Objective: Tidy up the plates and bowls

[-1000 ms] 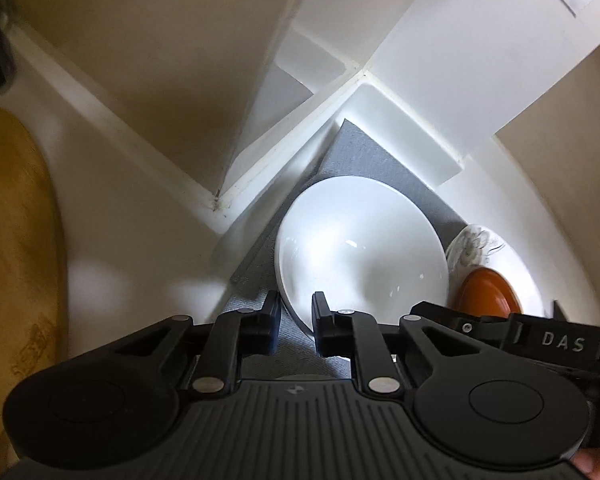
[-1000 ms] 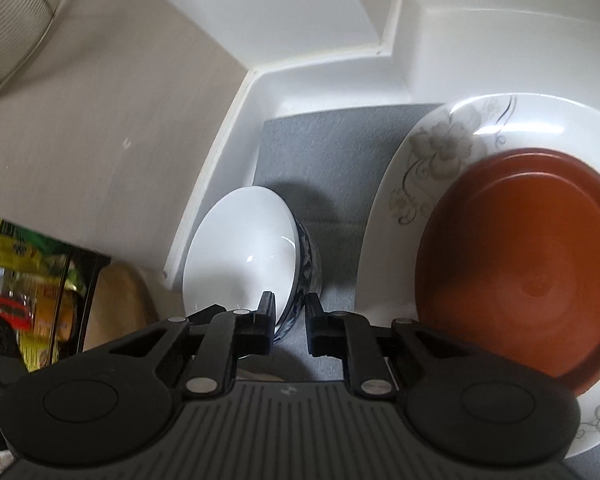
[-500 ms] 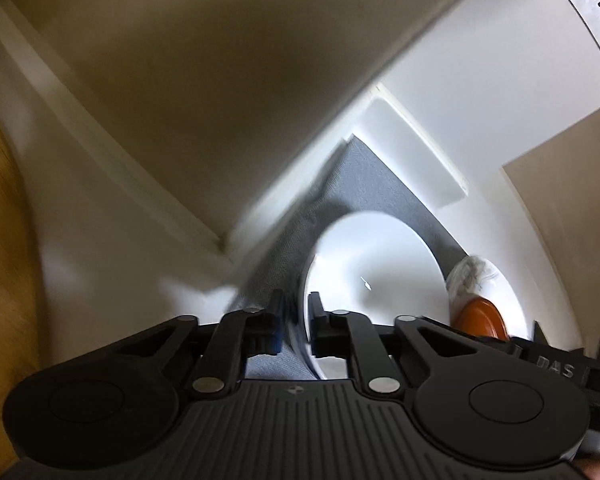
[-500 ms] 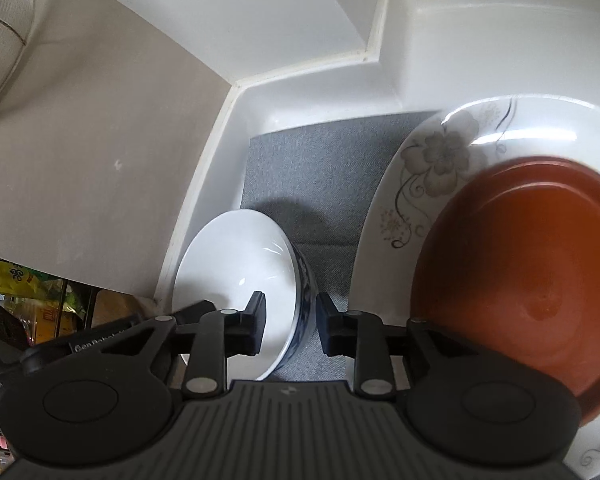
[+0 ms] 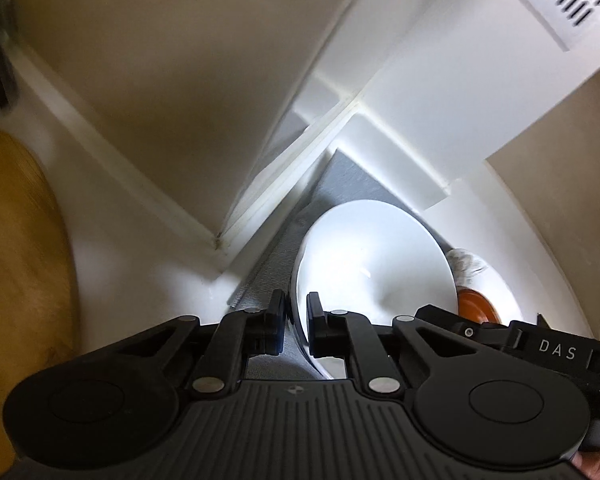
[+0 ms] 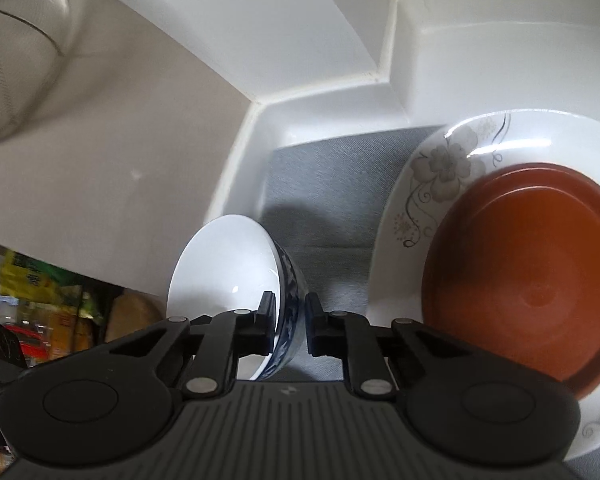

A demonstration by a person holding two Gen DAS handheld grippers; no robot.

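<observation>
so both claws are on the same bowl right now. the left gripper [image 5: 296,312] is pinched nearly shut over the near rim of the blue-and-white bowl [image 5: 374,264], one finger inside, one outside. the right gripper [image 6: 291,320] has the opposite rim between its fingers and its jaws are closing on it.

the bowl sits at about 6 o'clock in both wrist views, right at the fingertips, over the grey mat [image 6: 328,188] in the white cabinet corner [image 6: 332,96]. it's tipped up on edge, mouth facing roughly 10 o'clock in the right view, patterned outside toward 3. it's round, so no real long axis, just the rim plane standing near vertical.

progress-wise i'd say partway: the brown plate [image 6: 528,276] already lies stacked on the floral plate [image 6: 444,168] at 3 o'clock. the bowl isn't put down anywhere yet, so that's what's left.
</observation>
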